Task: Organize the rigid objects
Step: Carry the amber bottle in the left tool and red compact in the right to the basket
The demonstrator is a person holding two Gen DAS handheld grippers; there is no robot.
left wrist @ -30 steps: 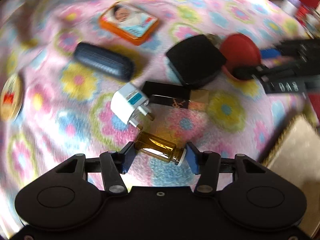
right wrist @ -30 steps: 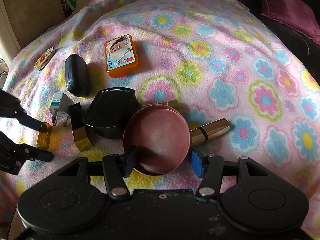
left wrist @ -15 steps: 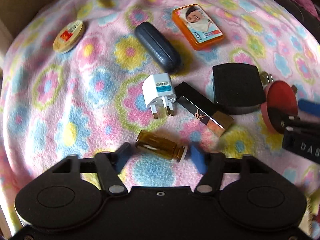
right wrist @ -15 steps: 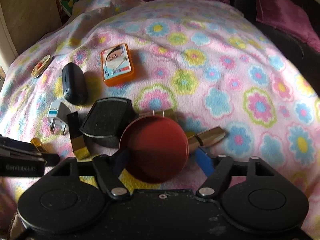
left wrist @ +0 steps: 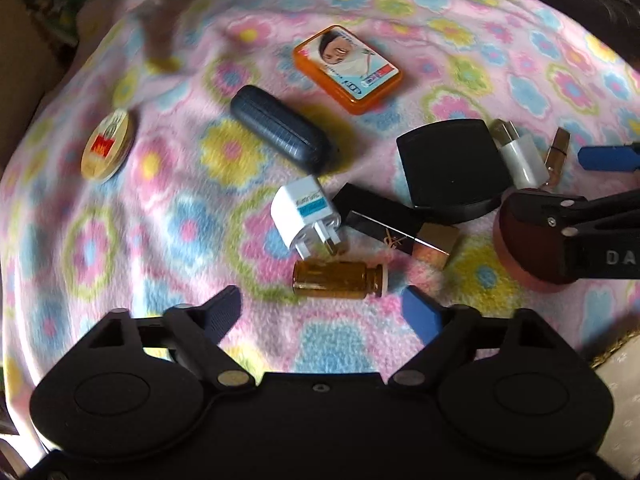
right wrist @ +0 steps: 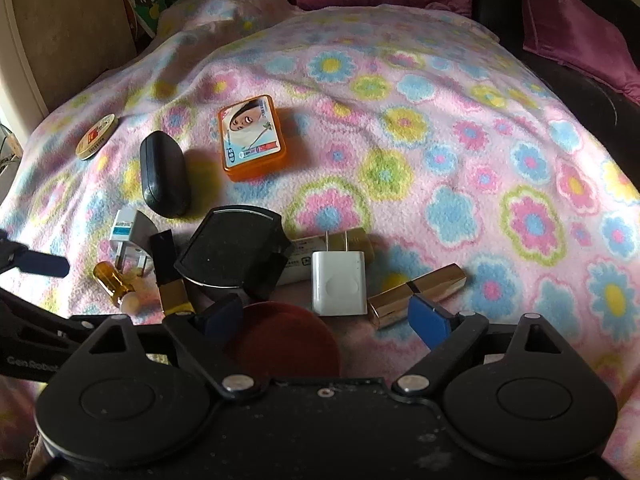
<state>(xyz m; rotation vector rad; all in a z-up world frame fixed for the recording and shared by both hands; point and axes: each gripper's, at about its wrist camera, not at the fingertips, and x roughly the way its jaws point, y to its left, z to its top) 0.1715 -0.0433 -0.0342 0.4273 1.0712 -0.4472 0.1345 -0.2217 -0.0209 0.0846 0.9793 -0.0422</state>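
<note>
Left wrist view: my left gripper (left wrist: 322,308) has its jaws opening and already wide; the amber bottle (left wrist: 339,279) lies on its side on the floral blanket (left wrist: 192,240) just ahead of the tips, at 12 o'clock, touched by neither pad. The white plug adapter (left wrist: 306,216) sits just beyond it, the black-and-gold tube (left wrist: 394,230) at 1 o'clock. I judge this the release step. Right wrist view: my right gripper (right wrist: 328,318) is likewise opening, and the red round tin (right wrist: 286,340) lies flat between the spread fingers, free of both pads as far as I can tell. The white charger (right wrist: 338,282) stands at 12 o'clock, the gold tube (right wrist: 416,294) at 1 o'clock. Next move, in my judgement: back both tools off without nudging the grouped items, then fetch an outlier such as the orange tin (right wrist: 251,143).
</note>
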